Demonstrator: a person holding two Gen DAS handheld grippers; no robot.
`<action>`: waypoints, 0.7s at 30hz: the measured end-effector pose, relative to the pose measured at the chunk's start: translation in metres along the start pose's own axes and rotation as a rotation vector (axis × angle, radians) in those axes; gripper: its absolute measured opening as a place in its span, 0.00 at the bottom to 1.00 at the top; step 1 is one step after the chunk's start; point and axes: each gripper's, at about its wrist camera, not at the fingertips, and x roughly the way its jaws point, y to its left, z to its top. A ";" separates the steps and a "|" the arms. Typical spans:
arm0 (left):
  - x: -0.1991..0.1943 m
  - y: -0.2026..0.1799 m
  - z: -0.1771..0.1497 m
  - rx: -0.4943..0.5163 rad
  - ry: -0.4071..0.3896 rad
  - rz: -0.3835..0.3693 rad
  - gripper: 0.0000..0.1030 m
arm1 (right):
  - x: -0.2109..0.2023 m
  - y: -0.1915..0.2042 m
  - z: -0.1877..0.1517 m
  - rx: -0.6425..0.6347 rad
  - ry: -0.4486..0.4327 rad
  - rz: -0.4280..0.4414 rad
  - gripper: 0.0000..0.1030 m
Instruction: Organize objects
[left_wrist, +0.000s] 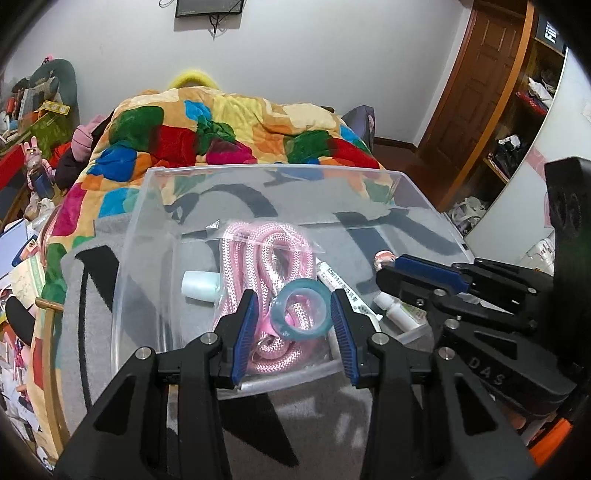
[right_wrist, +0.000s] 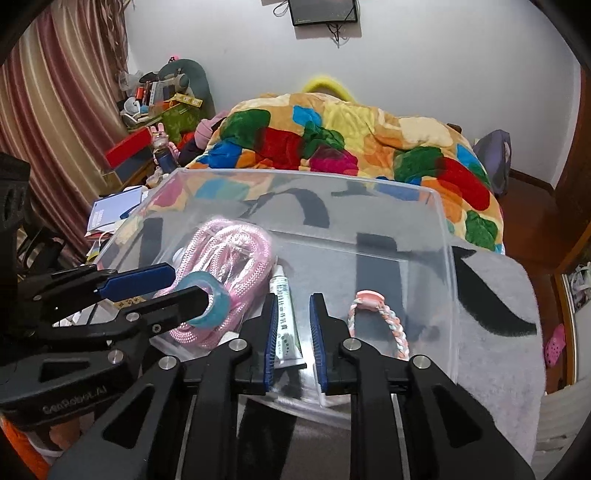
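Observation:
A clear plastic bin (left_wrist: 155, 206) (right_wrist: 448, 280) sits on a grey blanket on the bed. In it lie a bagged pink rope (left_wrist: 258, 251) (right_wrist: 236, 243), a teal tape ring (left_wrist: 301, 308) (right_wrist: 218, 299), a white tube (left_wrist: 340, 286) (right_wrist: 286, 314), a small pale cup (left_wrist: 199, 286), a small white bottle (left_wrist: 397, 312) and a braided pink loop (right_wrist: 376, 317). My left gripper (left_wrist: 293, 306) is open with its pads either side of the tape ring, not touching it. My right gripper (right_wrist: 293, 314) is open above the tube; it also shows in the left wrist view (left_wrist: 417, 273).
A colourful patchwork quilt (left_wrist: 229, 136) (right_wrist: 351, 140) lies behind the bin. Cluttered shelves and boxes (right_wrist: 155, 107) stand at the left by a curtain. A wooden door (left_wrist: 476, 81) and an open wardrobe (left_wrist: 524, 122) are at the right.

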 end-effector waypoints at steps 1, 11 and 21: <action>-0.002 0.000 0.000 -0.002 -0.003 0.000 0.45 | -0.003 0.001 0.000 -0.003 -0.004 0.000 0.19; -0.052 -0.006 -0.010 0.001 -0.129 0.033 0.84 | -0.063 0.005 -0.016 -0.024 -0.138 -0.008 0.69; -0.089 -0.008 -0.035 0.018 -0.248 0.055 0.89 | -0.099 0.017 -0.044 -0.072 -0.233 -0.050 0.82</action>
